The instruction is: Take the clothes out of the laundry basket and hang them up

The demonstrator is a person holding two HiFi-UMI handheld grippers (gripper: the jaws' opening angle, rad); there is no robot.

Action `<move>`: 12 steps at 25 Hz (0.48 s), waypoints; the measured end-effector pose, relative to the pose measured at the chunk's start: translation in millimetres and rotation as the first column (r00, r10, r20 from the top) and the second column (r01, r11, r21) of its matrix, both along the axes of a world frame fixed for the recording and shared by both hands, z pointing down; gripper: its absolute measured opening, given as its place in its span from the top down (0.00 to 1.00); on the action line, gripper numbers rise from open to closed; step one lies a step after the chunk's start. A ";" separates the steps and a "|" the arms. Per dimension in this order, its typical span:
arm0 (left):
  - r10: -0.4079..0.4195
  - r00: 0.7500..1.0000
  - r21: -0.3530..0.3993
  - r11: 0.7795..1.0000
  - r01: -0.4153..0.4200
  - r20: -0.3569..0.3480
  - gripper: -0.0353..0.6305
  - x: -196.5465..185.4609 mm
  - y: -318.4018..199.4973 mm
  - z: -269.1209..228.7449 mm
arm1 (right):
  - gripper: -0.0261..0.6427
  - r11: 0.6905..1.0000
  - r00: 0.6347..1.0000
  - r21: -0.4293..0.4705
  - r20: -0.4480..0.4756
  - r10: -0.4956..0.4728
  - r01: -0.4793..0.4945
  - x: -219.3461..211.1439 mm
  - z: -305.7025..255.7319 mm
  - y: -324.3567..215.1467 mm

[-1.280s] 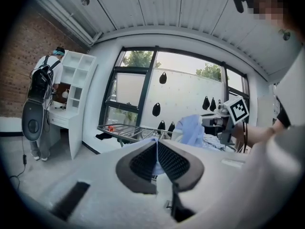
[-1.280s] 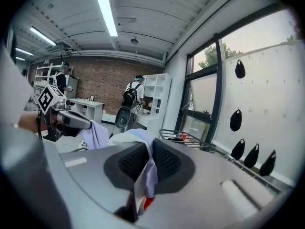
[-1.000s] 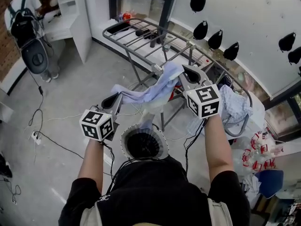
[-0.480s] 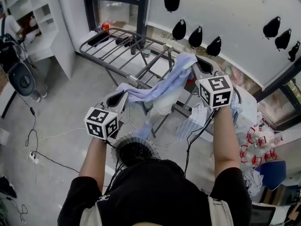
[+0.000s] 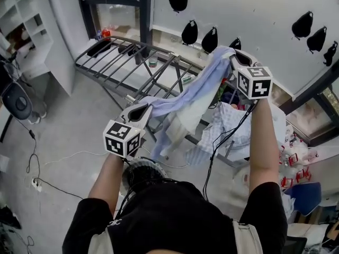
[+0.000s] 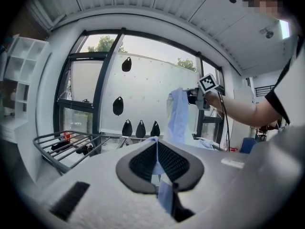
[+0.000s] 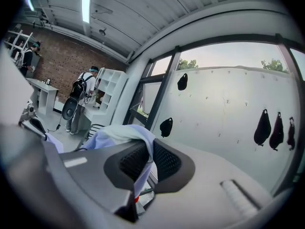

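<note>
A light blue garment (image 5: 186, 98) is stretched in the air between both grippers, above the metal drying rack (image 5: 126, 57). My left gripper (image 5: 139, 111) is low at the centre left, shut on one end of the cloth (image 6: 156, 167). Raised high at the right, my right gripper (image 5: 239, 59) is shut on the other end (image 7: 143, 162). In the left gripper view the garment (image 6: 178, 116) hangs from the right gripper (image 6: 190, 96). The round laundry basket (image 5: 139, 171) sits on the floor below my left arm, largely hidden.
A pale checked garment (image 5: 225, 127) lies over the rack's near right part. Dark clothespins (image 5: 132, 48) rest on the rack's far bars. Black objects (image 5: 189, 32) hang on the white wall. White shelving (image 5: 26, 41) stands at the left; cables (image 5: 47, 165) trail on the floor.
Both grippers have lifted the blue garment, the right one rising higher and further right, and the cloth is now pulled out longer between them. The view has swung right.
</note>
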State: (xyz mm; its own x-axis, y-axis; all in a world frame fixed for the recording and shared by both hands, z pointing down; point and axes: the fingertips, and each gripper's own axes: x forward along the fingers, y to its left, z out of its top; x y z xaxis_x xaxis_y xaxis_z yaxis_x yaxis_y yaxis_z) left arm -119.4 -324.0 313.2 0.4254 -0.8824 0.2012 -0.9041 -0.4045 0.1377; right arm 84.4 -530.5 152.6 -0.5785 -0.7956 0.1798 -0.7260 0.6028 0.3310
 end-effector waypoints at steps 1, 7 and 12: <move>0.005 1.000 -0.008 1.000 -0.005 0.003 0.93 6.9 -6.6 3.5 | 0.90 1.000 1.000 -0.004 -0.009 0.008 -0.009 7.5 2.1 -13.3; 0.023 1.000 -0.069 0.997 -0.022 0.014 0.93 42.1 -46.3 32.1 | 0.90 0.996 0.996 -0.073 -0.083 0.046 -0.052 43.4 45.1 -88.8; 0.010 1.000 -0.161 0.987 -0.008 0.015 0.92 57.1 -73.6 66.2 | 0.89 0.981 0.990 -0.179 -0.134 0.054 -0.078 58.6 116.2 -135.1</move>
